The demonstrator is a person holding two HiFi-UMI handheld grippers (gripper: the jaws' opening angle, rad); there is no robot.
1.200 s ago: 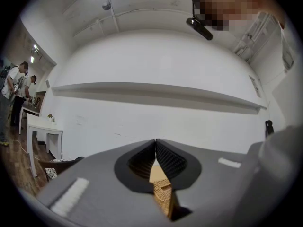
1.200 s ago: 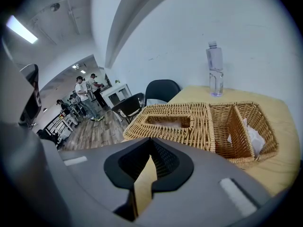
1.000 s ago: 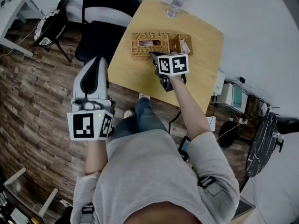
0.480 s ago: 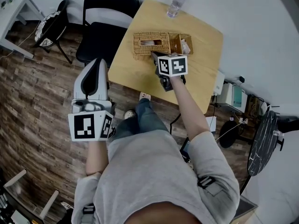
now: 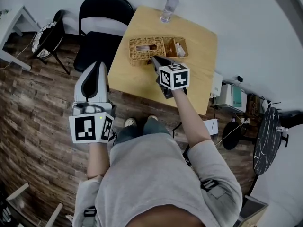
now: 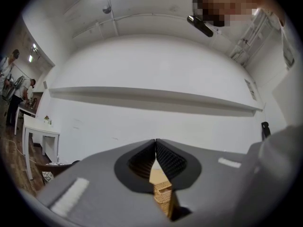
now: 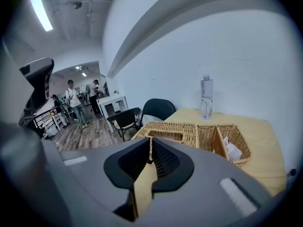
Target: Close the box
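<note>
The left gripper (image 6: 155, 142) hangs over the wooden floor (image 5: 42, 108), off the near edge of the bench (image 5: 137, 82) and beside the black chair (image 5: 102, 18); its jaws are pressed together and hold nothing. The wicker box (image 5: 146, 48) lies toward the far side of the bench, its long axis running left to right across both grippers' line of sight. Its left part is a slotted top; its right part is an open compartment (image 5: 176, 46) with something white inside. The right gripper (image 7: 150, 148) is plainly the nearer, its jaws also together and empty, tips just short of the box's near wall, so the closing move probably falls to it.
</note>
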